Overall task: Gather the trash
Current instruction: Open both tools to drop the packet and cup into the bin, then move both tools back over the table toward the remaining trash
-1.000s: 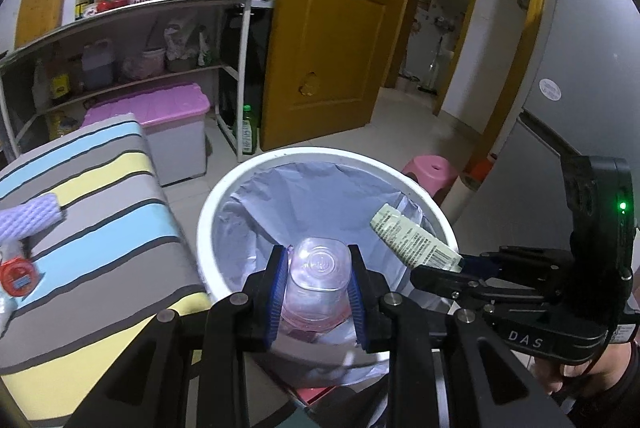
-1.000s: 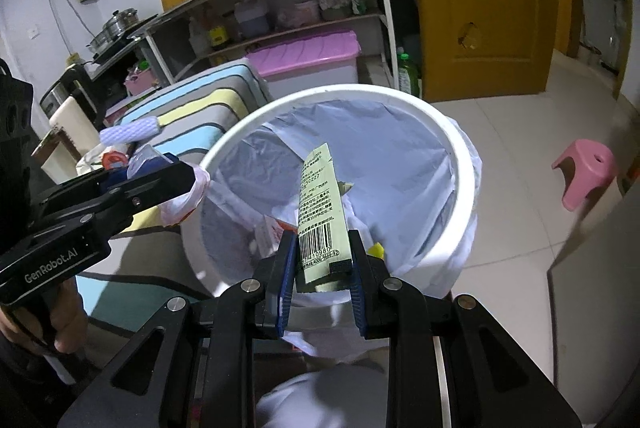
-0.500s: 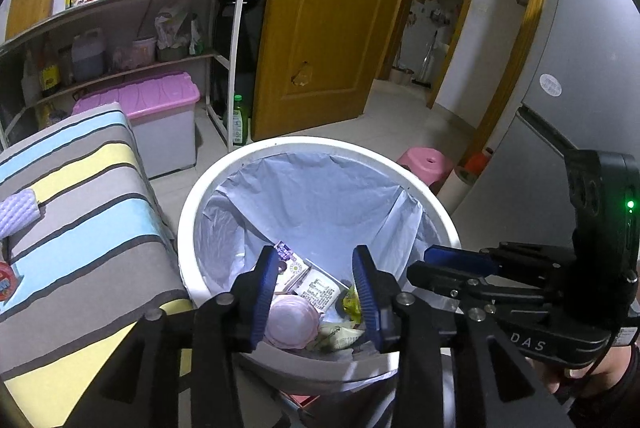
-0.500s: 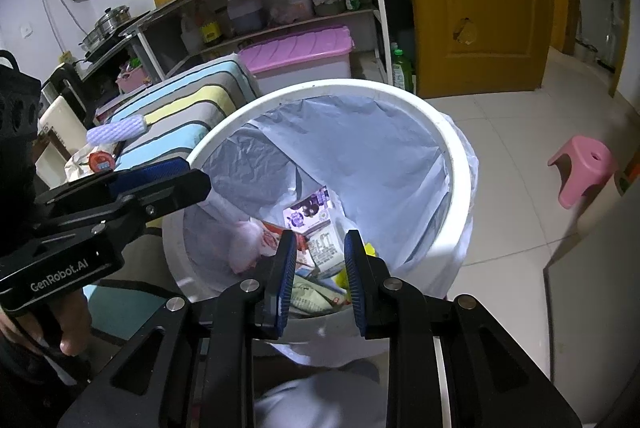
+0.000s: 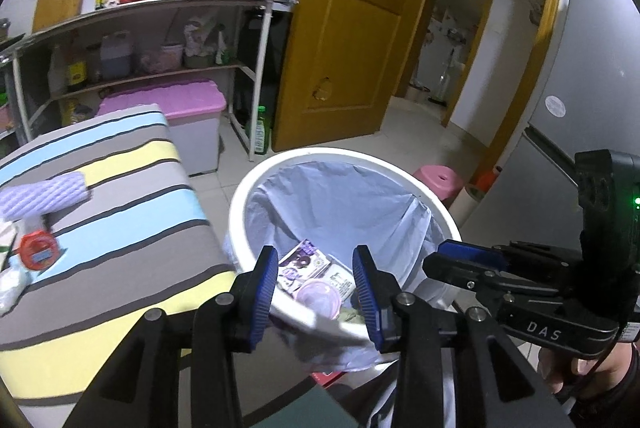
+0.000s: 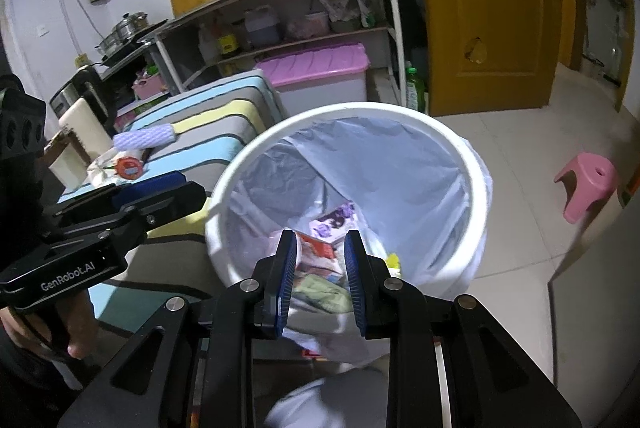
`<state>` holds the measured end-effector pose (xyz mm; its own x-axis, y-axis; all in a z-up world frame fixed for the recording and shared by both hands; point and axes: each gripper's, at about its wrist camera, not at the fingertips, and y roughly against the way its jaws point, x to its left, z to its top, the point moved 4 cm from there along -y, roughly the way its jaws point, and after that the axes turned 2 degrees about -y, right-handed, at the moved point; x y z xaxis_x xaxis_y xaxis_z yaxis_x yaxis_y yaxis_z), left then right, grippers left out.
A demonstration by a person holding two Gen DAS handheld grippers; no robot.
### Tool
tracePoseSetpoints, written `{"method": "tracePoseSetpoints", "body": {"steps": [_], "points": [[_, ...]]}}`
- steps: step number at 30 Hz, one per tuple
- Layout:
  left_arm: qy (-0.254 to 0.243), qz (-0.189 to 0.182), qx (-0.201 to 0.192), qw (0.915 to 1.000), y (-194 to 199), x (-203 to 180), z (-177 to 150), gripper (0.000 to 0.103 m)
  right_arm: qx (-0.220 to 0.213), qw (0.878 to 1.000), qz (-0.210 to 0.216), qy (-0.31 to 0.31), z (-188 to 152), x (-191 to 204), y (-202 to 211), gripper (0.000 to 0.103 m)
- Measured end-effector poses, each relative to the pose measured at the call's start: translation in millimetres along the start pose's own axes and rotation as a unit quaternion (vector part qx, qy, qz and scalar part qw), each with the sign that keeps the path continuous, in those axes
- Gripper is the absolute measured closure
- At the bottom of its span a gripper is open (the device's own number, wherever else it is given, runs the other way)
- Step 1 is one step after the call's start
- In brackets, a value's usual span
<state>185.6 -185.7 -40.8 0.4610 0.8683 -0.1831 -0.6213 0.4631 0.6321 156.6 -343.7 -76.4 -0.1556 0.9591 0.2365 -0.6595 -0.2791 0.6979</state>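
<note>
Drop step looks done — left gripper (image 5: 316, 282) and right gripper (image 6: 320, 278) both parted, empty, above round white lined bin (image 5: 256, 184); trash inside. Next — remaining litter on striped table (image 5: 120, 188).

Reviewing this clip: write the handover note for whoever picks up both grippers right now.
Left gripper: open, empty, over the near rim of the white bin.
Right gripper: jaws apart with nothing between them, also over the bin.
In the bin: a clear plastic cup, a purple printed packet and other wrappers.
Left on the striped table: a purple foam roll, a round red item and something white at the edge; it is unclear which of these is trash.
Next, probably: swing back to the table and check for remaining trash.
</note>
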Motion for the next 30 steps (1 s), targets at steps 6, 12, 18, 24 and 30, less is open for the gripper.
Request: {"method": "tracePoseSetpoints", "body": {"steps": [6,12,18,24,30], "points": [[0.012,0.015,-0.010,0.9998,24.2,13.7,-8.9,0.064,-0.005,1.000,0.017,0.016,0.4,22.8,3.6,0.063],[0.029,0.034,-0.017,0.9989,45.5,32.2,-17.7,0.064,-0.005,0.999,0.033,0.027,0.4,44.6,4.4,0.058],[0.045,0.056,-0.025,0.9971,62.9,50.3,-24.8,0.064,0.000,0.998,0.052,0.041,-1.0,66.3,0.7,0.058],[0.061,0.077,-0.030,0.9947,77.2,68.0,-31.4,0.064,0.007,0.996,0.070,0.059,-2.0,89.5,-5.0,0.058],[0.075,0.099,-0.036,0.9916,93.6,87.2,-38.7,0.064,0.016,0.993,0.087,0.081,-1.9,111.5,-11.9,0.058]]}}
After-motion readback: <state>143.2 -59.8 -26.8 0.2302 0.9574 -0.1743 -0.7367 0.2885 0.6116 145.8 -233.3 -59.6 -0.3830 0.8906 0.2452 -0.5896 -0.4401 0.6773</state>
